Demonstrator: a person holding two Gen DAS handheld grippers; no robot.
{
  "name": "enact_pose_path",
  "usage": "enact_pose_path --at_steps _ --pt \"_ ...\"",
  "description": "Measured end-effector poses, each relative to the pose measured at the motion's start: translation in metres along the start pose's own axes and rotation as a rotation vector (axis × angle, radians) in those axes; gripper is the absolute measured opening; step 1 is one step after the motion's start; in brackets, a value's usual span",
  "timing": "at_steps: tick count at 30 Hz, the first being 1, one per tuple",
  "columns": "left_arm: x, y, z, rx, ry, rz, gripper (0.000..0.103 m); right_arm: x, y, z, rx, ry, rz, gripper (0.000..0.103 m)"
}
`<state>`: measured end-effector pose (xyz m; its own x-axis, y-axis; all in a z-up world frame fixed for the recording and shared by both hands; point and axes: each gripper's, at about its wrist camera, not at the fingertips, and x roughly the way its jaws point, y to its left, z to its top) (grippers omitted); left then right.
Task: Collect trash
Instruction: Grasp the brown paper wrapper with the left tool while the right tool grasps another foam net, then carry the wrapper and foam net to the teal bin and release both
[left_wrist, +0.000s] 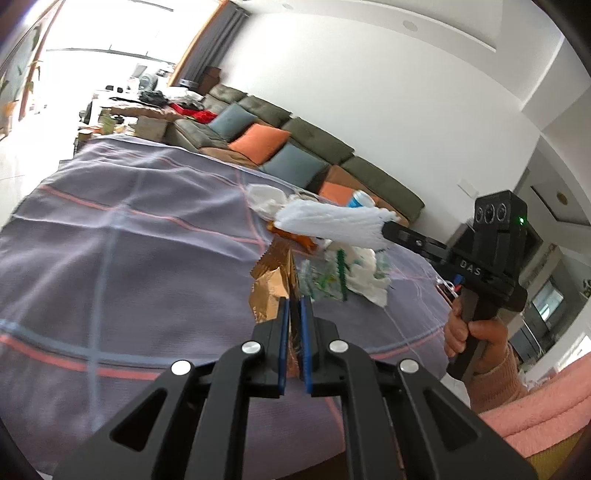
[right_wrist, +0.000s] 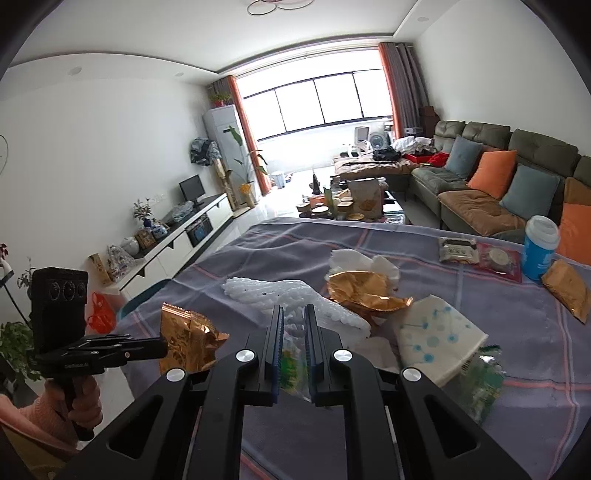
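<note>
Ok so rn both grippers are loaded. Your left gripper is pinched nearly shut on the gold foil wrapper, which sticks up off the table just above frame centre in the left wrist view. Your right gripper is clamped on the white foam net, w/ a clear green-print bag caught between the jaws too, bottom centre of the right wrist view.

Tips imo: lift both straight up before you swing anywhere, bc the foam net overlaps the other gold wrapper & the dotted tissue pack and could drag them along. Foil is slippery, so keep the squeeze steady. No bin visible in either view, so can't tell where you're dumping this.

Still left on the purple plaid table: crumpled tissue, snack packets and blue cup at right.
</note>
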<state>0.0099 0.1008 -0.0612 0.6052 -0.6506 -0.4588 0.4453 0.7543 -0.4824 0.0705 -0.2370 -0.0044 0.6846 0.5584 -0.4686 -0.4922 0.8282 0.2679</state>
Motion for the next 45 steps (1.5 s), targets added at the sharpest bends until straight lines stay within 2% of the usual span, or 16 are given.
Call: enact_pose_path --at_steps 11,14,16,17,18,20,23,24,27,38,45 --pt "-0.044 0.022 0.004 -0.023 -0.085 0.1 0.008 0.032 0.037 0.005 -0.046 0.028 0.117 0.011" --pt "-0.049 0.027 0.004 -0.018 -0.081 0.137 0.008 0.043 0.049 0.006 -0.063 0.044 0.141 0.011" --pt "-0.048 0.03 0.003 -0.003 -0.056 0.191 0.008 0.049 0.053 0.006 -0.07 0.054 0.151 0.011" --pt "-0.047 0.031 0.001 0.004 -0.046 0.207 0.012 0.052 0.055 0.006 -0.071 0.059 0.154 0.011" --pt "-0.045 0.032 0.0 0.012 -0.028 0.226 0.021 0.054 0.056 0.005 -0.07 0.064 0.158 0.011" --pt "-0.042 0.034 -0.004 0.017 -0.012 0.236 0.029 0.059 0.057 0.004 -0.068 0.076 0.165 0.011" --pt "-0.036 0.036 -0.008 0.022 0.01 0.254 0.026 0.065 0.058 0.002 -0.062 0.091 0.17 0.011" --pt "-0.035 0.038 -0.008 0.014 0.01 0.251 0.019 0.066 0.059 0.001 -0.06 0.094 0.171 0.011" --pt "-0.04 0.041 -0.008 -0.001 -0.008 0.251 0.012 0.071 0.06 0.001 -0.056 0.104 0.179 0.011" --pt "-0.094 0.059 0.002 -0.052 -0.113 0.322 0.011 0.097 0.099 0.017 -0.108 0.111 0.258 0.011" --pt "-0.139 0.08 0.007 -0.091 -0.175 0.418 0.011 0.125 0.139 0.03 -0.174 0.121 0.33 0.011"
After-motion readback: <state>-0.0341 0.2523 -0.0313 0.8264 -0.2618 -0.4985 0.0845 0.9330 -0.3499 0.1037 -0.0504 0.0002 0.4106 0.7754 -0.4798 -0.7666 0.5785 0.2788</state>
